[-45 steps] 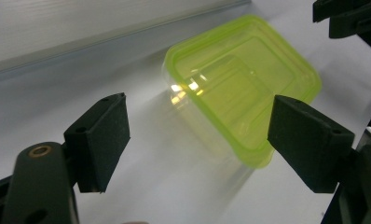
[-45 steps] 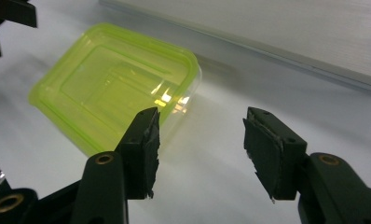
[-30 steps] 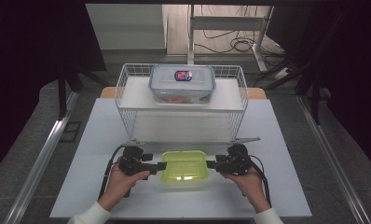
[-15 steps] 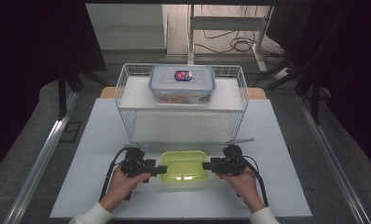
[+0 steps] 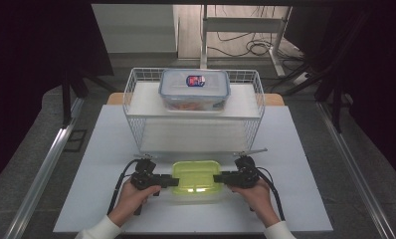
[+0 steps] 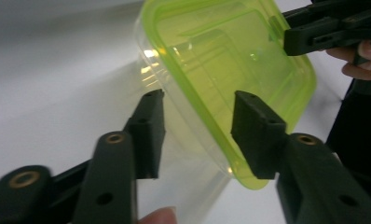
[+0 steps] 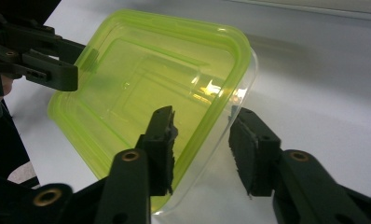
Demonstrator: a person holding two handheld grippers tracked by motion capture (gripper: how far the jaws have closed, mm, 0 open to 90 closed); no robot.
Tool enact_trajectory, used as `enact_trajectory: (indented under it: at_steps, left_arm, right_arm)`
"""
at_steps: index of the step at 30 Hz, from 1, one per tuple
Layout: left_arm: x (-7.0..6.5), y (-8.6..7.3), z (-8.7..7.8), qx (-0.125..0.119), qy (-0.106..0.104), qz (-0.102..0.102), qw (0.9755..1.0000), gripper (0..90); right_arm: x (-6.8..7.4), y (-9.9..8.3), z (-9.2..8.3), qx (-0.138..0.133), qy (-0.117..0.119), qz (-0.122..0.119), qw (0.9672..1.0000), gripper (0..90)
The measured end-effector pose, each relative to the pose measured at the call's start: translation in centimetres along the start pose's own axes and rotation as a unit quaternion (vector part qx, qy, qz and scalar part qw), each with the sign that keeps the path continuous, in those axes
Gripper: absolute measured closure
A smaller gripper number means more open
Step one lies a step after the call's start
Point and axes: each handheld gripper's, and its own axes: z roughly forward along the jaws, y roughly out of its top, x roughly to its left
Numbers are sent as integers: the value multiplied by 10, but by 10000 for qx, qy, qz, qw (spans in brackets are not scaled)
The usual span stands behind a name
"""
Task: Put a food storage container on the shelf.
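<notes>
1. We see the clear plastic box with a lime-green lid [image 5: 195,179] on the white bench [image 5: 305,149], near its front edge and centred.
2. Our left tongs [image 5: 172,181] straddle the box's left rim; their jaws have just been closing with the rim between them, yet gaps remain on both sides.
3. Our right tongs [image 5: 217,178] straddle the right rim likewise, jaws closing in but not yet pressing.
4. Behind stands a white wire basket [image 5: 136,127] carrying a clear lidded food container [image 5: 194,89]; a bare strip of bench lies between basket and box.
5. Bare bench lies left and right of our hands.
</notes>
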Motion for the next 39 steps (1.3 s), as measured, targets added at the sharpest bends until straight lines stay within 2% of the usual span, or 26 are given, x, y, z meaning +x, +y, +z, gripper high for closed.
enact_trajectory:
  at_steps: [3, 8, 14, 20, 23, 27, 33, 39]
  left_arm:
    - [-1, -1, 1, 29, 7, 96, 9999, 631]
    - [-4, -2, -2, -82, 51, 197, 9998, 687]
    - [-9, -5, -4, -157, 132, 265, 9994, 706]
    - [-17, -9, -4, -173, 254, 496, 9983, 710]
    - [-22, -10, -3, -257, 434, 678, 9964, 728]
    - [-20, -10, -5, -280, 411, 634, 9967, 754]
    - [-22, -10, -7, -309, 476, 705, 9959, 763]
    - [-23, -9, -14, -435, 441, 732, 9954, 771]
  right_arm:
    - [-1, 0, -1, 36, 85, 44, 9999, 649]
    - [1, -2, -4, 22, 190, 117, 9997, 691]
    - [1, -4, -8, -49, 269, 206, 9994, 739]
    - [2, -6, -12, -122, 291, 229, 9992, 772]
    - [1, -6, -15, -210, 320, 242, 9990, 797]
    - [3, -7, -16, -209, 287, 178, 9992, 799]
    - [6, -6, -17, -276, 284, 137, 9991, 799]
    - [11, -5, -20, -333, 265, 59, 9991, 799]
